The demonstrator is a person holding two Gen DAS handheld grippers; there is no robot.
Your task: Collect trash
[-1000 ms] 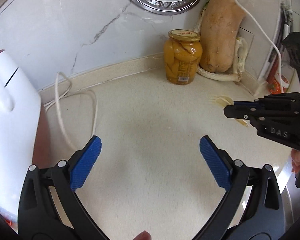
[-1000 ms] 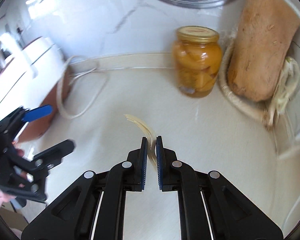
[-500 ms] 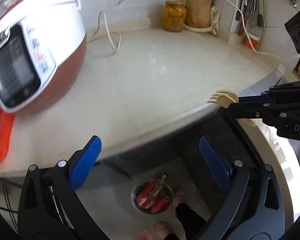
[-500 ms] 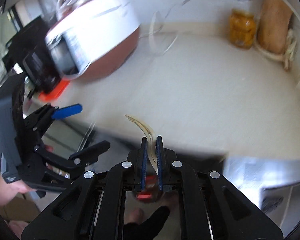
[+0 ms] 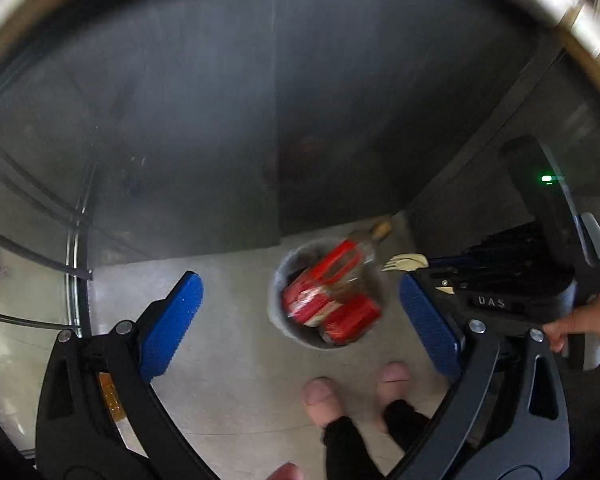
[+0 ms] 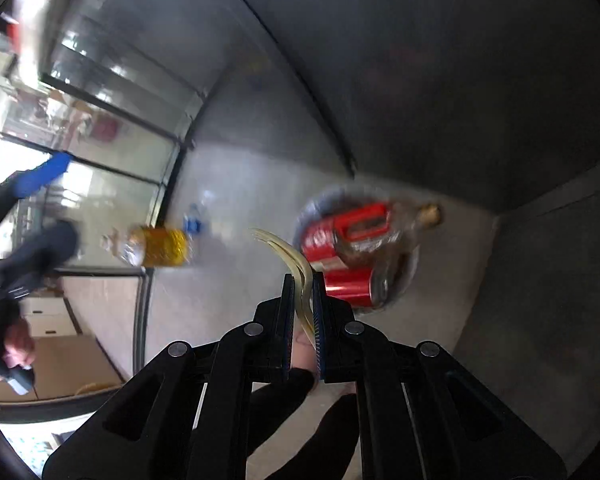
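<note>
The right gripper [image 6: 303, 280] is clenched on a pale, translucent plastic fork [image 6: 296, 260] held above the near rim of a small round grey bin [image 5: 278, 280] of red cans [image 5: 350, 320] and a glass bottle [image 5: 360, 248] on the floor, while the left gripper [image 5: 300, 312] stands spread wide and empty.

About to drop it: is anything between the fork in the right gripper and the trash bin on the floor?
Nothing visible blocks the way. The right gripper holds the fork in open air beside the bin. The bin is already crowded, though: red cans and a bottle sticking out over its rim.
</note>
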